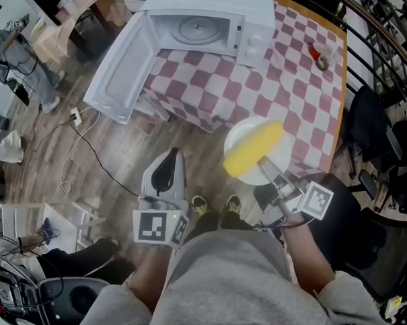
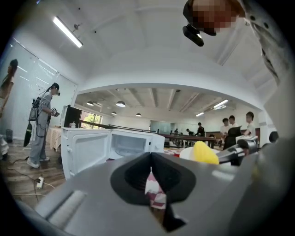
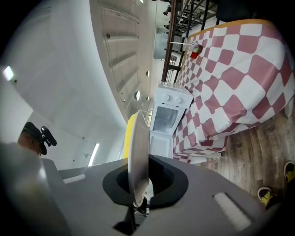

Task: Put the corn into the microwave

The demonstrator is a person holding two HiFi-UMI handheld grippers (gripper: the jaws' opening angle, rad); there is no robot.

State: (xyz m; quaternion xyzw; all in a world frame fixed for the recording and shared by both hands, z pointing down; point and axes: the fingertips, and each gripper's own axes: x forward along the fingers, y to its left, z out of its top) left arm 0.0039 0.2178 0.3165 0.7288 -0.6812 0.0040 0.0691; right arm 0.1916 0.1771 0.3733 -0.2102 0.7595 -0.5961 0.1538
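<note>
A yellow corn cob [image 1: 254, 148] lies on a white plate [image 1: 242, 133] held in the air in front of the checkered table [image 1: 288, 81]. My right gripper [image 1: 269, 169] is shut on the plate's near rim. In the right gripper view the plate [image 3: 138, 152] stands edge-on between the jaws, with the corn [image 3: 130, 133] behind it. The white microwave [image 1: 196, 23] sits on the table's far left, its door [image 1: 120, 67] swung wide open and the cavity empty. My left gripper [image 1: 166, 163] hangs over the floor left of the plate, shut and holding nothing. The left gripper view shows the microwave [image 2: 115, 143] and the corn [image 2: 204, 153].
A clear cup with something red [image 1: 321, 56] stands at the table's far right. Black chairs [image 1: 373, 132] crowd the right side. Cables and a power strip [image 1: 77, 119] lie on the wooden floor at left. Several people [image 2: 44, 124] stand in the room's background.
</note>
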